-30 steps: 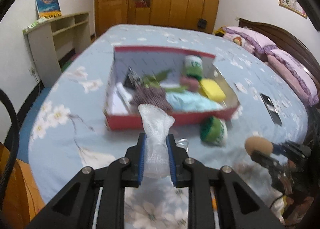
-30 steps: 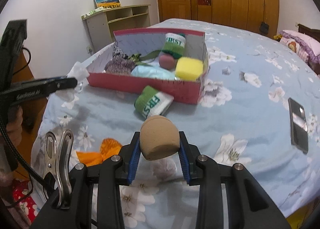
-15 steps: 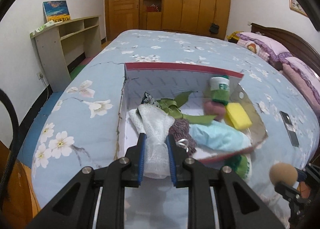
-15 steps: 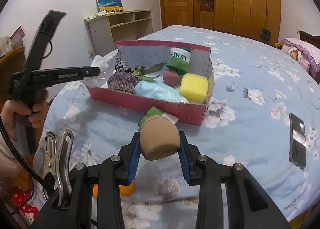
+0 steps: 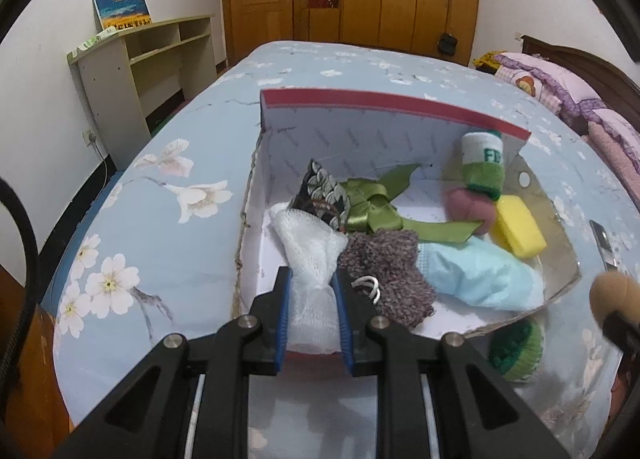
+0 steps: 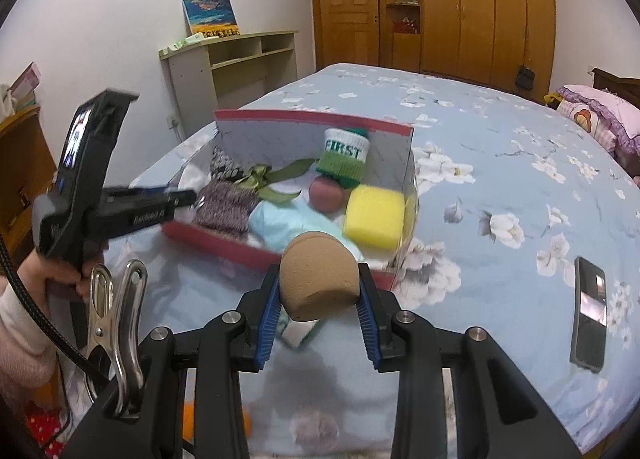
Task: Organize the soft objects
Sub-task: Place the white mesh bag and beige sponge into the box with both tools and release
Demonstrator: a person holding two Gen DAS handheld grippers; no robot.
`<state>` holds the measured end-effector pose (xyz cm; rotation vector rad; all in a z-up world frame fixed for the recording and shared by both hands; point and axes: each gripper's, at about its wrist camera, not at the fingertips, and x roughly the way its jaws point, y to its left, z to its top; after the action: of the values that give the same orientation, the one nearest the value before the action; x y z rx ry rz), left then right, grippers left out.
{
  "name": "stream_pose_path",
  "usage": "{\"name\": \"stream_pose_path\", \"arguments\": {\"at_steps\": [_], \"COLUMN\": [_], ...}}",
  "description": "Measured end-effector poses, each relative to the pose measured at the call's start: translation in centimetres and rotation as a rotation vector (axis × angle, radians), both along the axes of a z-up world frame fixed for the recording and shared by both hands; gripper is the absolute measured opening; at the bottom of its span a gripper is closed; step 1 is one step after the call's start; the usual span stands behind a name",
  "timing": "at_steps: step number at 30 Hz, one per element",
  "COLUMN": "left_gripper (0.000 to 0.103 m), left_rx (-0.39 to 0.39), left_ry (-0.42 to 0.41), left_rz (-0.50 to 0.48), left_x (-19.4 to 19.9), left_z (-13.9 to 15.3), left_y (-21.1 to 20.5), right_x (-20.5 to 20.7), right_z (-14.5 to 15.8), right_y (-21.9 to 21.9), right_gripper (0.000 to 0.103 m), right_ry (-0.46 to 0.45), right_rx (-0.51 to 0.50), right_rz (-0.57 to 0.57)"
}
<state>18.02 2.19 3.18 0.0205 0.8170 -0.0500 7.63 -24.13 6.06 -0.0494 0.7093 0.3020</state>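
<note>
My left gripper (image 5: 311, 279) is shut on a white mesh cloth (image 5: 308, 243), which hangs over the left end of the red cardboard box (image 5: 392, 105). In the box lie a green ribbon (image 5: 368, 207), a grey knit piece (image 5: 384, 271), a light blue cloth (image 5: 480, 275), a yellow sponge (image 5: 516, 231), a pink ball (image 5: 466, 207) and a green-and-white wristband (image 5: 484, 167). My right gripper (image 6: 318, 287) is shut on a tan sponge (image 6: 318, 279), held just short of the box's near wall (image 6: 224, 245). A second wristband (image 5: 520, 347) lies outside the box.
The box sits on a bed with a blue flowered sheet (image 6: 500, 163). A black phone (image 6: 588, 315) lies on the sheet to the right. A metal clip (image 6: 116, 323) hangs by my right gripper. A hand (image 6: 60, 275) holds the left gripper (image 6: 184, 197). Shelves (image 5: 132, 71) stand left of the bed.
The left gripper has carried the mesh cloth forward and down, from in front of the box to over its left end. The right gripper has moved closer to the box with the sponge.
</note>
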Motion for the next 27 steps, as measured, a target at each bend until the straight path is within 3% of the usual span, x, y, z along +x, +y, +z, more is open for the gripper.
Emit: {"name": "stream_pose_path", "arguments": {"at_steps": [15, 21, 27], "left_gripper": [0.024, 0.025, 0.033], "left_rx": [0.003, 0.012, 0.002], "left_ry": [0.007, 0.002, 0.005], "left_rz": [0.012, 0.011, 0.001], "left_x": [0.6, 0.5, 0.3], "left_z": [-1.1, -1.1, -1.0], "left_y": [0.5, 0.4, 0.5], "right_x": [8.6, 10.4, 10.4], "right_z": [-2.2, -4.3, -5.1], "right_y": [1.8, 1.7, 1.8], "right_gripper": [0.036, 0.036, 0.037], "right_ry": [-0.006, 0.028, 0.020], "right_rx": [-0.011, -0.020, -0.028], "right_rz": [-0.031, -0.043, -0.033]}}
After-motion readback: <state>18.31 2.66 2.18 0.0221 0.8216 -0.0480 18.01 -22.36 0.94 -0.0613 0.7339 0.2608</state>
